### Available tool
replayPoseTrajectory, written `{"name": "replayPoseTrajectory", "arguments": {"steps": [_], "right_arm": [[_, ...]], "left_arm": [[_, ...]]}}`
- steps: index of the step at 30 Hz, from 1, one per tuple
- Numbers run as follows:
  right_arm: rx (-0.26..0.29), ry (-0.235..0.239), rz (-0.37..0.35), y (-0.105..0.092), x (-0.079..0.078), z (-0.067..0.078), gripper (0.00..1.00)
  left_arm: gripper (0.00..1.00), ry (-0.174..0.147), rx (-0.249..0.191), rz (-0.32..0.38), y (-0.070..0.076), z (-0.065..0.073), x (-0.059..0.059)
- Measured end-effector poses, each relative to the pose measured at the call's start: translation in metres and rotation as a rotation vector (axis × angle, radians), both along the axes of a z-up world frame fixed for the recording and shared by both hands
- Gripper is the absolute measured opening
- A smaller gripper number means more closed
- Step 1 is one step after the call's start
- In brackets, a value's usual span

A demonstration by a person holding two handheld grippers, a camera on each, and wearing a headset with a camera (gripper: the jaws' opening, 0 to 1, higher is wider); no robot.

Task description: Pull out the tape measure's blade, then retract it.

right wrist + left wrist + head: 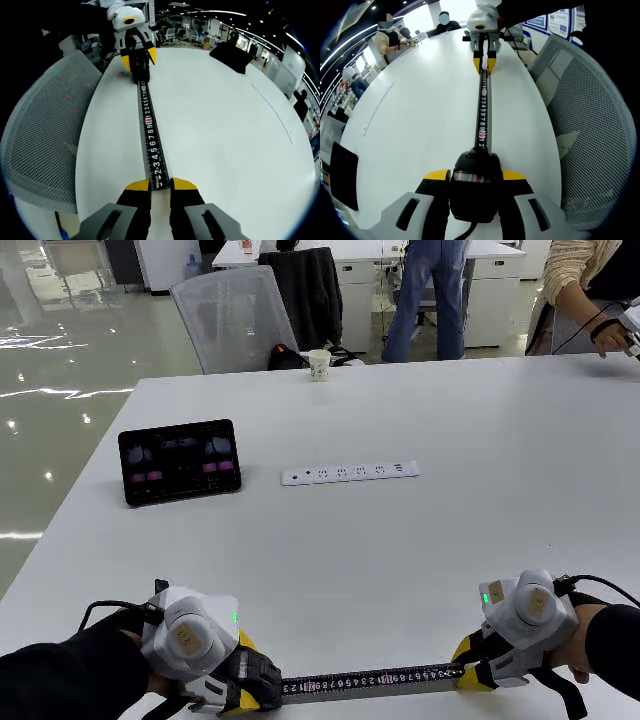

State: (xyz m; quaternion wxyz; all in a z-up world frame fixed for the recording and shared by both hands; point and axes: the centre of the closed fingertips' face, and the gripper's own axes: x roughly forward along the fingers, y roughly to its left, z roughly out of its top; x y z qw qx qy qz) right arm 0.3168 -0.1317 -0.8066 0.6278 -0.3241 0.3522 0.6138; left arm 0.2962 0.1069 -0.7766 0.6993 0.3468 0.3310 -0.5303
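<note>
Close to the person, at the near edge of the white table [500,440], the left gripper [476,176] has its two yellow-tipped jaws squeezed tight on the black tape measure case [476,197]. That firm hold seems meant to stop the case sliding when the other end is pulled. Off to the other side, the right gripper [160,185] has its jaws pinched together on the tip of the blade [150,130]. The pinch likely stops the spring from snapping the blade back in.

Between the two grippers the blade runs straight and low along the table, numbers facing up. The grippers are well apart, so a good length of blade is out. The pulling part looks done or almost done, and letting it roll back in is not yet done. That should go slowly, or the blade may whip.

Farther out on the table lie a white power strip [348,472] and a dark tablet [180,460], well clear of the blade. At the far edge stands a paper cup [319,364], with a grey mesh chair [235,315] behind it.
</note>
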Motion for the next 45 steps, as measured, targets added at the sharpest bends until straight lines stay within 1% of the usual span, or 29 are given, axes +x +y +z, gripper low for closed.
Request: {"name": "replayPoseTrajectory", "arguments": {"steps": [6, 8, 9, 12, 15, 16, 18, 19, 22, 26, 32, 37, 45], "right_arm": [[-0.010, 0.002, -0.006, 0.001, 0.000, 0.000, 0.11], [-0.017, 0.000, -0.002, 0.001, 0.000, 0.000, 0.11], [-0.022, 0.002, -0.005, 0.001, 0.000, 0.000, 0.11], [-0.034, -0.006, 0.006, 0.002, -0.001, -0.001, 0.12], [-0.041, 0.009, -0.010, 0.002, 0.000, -0.001, 0.12], [-0.048, 0.021, -0.025, 0.002, 0.001, -0.001, 0.12], [-0.062, 0.028, -0.031, 0.003, 0.001, 0.000, 0.12], [-0.077, 0.024, -0.016, 0.003, 0.001, 0.000, 0.12], [-0.095, 0.024, -0.004, 0.002, 0.001, -0.001, 0.12], [-0.095, 0.026, -0.002, 0.002, 0.000, -0.001, 0.13], [-0.099, 0.008, 0.020, 0.002, 0.000, -0.001, 0.13], [-0.098, 0.003, 0.020, 0.002, 0.000, -0.001, 0.13], [-0.099, 0.003, 0.007, 0.001, 0.001, -0.001, 0.13]], "left_arm": [[0.32, -0.001, -0.001, 0.004, -0.001, -0.001, 0.001], [0.31, 0.002, 0.008, 0.006, -0.001, -0.001, 0.000], [0.32, 0.001, 0.017, 0.000, -0.001, -0.001, 0.000], [0.32, -0.001, 0.028, -0.007, -0.001, -0.001, 0.000], [0.32, 0.002, 0.033, -0.004, -0.001, -0.001, 0.001], [0.32, 0.001, 0.032, -0.002, -0.001, -0.001, 0.001], [0.32, 0.002, 0.030, 0.008, 0.000, -0.001, 0.002], [0.32, 0.004, 0.030, 0.011, 0.001, -0.001, 0.002], [0.33, 0.009, 0.030, 0.018, 0.002, 0.000, 0.003], [0.33, 0.014, 0.031, 0.026, 0.003, 0.001, 0.003], [0.33, 0.017, 0.032, 0.035, 0.006, 0.001, 0.003], [0.33, 0.027, 0.032, 0.054, 0.010, 0.001, 0.002], [0.32, 0.034, 0.027, 0.069, 0.011, 0.001, 0.002]]}}
